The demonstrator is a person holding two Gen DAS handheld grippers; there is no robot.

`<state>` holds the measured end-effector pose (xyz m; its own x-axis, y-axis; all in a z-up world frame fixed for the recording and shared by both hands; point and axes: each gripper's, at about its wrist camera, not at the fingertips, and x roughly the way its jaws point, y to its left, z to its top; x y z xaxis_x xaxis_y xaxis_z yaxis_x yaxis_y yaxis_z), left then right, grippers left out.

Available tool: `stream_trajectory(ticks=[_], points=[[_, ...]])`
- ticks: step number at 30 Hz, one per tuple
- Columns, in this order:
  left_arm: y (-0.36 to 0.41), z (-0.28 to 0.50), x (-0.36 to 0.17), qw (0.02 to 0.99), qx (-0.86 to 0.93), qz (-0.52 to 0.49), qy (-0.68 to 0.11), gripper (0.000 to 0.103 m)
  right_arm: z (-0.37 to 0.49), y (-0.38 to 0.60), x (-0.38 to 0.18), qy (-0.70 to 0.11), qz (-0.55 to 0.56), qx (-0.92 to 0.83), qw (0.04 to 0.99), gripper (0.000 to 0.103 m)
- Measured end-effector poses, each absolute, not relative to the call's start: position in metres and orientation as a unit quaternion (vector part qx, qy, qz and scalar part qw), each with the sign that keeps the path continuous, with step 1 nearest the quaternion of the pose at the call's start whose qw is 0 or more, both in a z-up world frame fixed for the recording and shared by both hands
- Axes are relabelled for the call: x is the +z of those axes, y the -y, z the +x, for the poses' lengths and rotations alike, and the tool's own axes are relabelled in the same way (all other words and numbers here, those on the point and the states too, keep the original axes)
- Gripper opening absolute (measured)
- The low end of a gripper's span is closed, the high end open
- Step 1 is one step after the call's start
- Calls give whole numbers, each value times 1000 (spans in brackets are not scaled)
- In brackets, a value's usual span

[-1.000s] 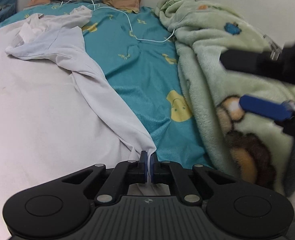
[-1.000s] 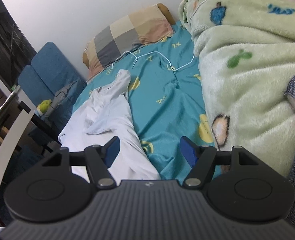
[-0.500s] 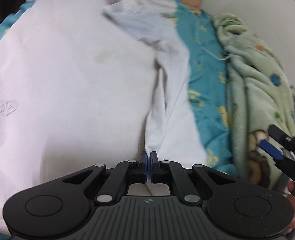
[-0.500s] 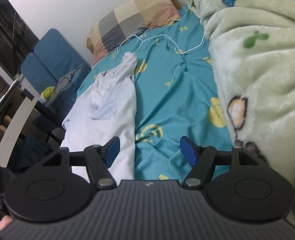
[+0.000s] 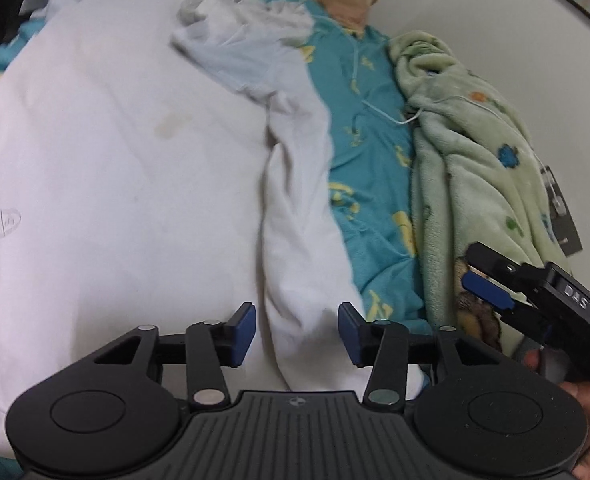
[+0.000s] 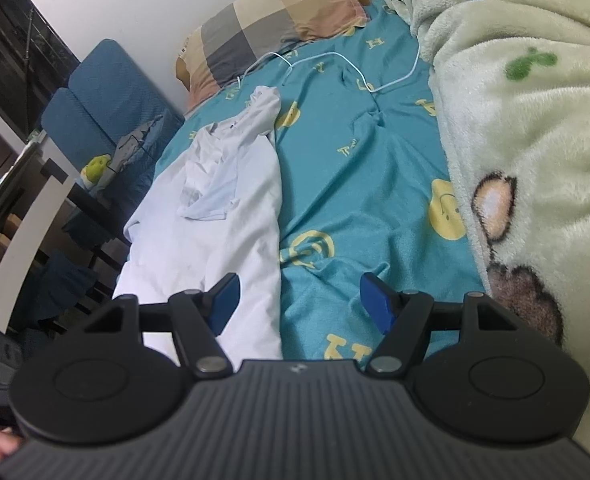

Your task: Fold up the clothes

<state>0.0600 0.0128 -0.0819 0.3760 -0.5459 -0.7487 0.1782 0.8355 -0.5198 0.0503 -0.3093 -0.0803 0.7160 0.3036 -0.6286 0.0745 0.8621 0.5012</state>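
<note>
Left tongs (image 5: 295, 330) tilt down over the bed (image 6: 375, 184), their jaws opening; a white fold lies between the blue pads (image 5: 243, 330) without being pressed. Right tongs (image 6: 299, 302) angle down beside them, spread wide and empty above the teal sheet. One white shirt (image 5: 115, 168) lies flat along the bed's left side, a sleeve folded across its chest. One checked pillow (image 6: 271, 24), one white cable (image 6: 335, 56) and one green blanket (image 6: 535, 140) share the bed.
</note>
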Motion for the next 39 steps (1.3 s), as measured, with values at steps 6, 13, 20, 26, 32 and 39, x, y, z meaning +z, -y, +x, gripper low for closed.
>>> stream_trajectory(ticks=[6,13,20,26,32,39], points=[[29,39,-57,825,-270,-136,-478,62,51,312,-79,-366,263,63,890,69],[91,43,-57,784,-413,44,-462,69,49,321,-79,-361,283,63,886,69],[122,59,-81,699,-508,191,-465,69,51,323,-80,-360,288,66,885,69],[129,66,-110,654,-534,268,-465,47,61,321,-89,-377,280,64,880,69],[106,59,-93,639,-573,232,-458,7,64,314,-93,-387,267,72,880,69],[71,26,-97,619,-579,230,-478,7,71,292,-96,-405,232,91,880,69]])
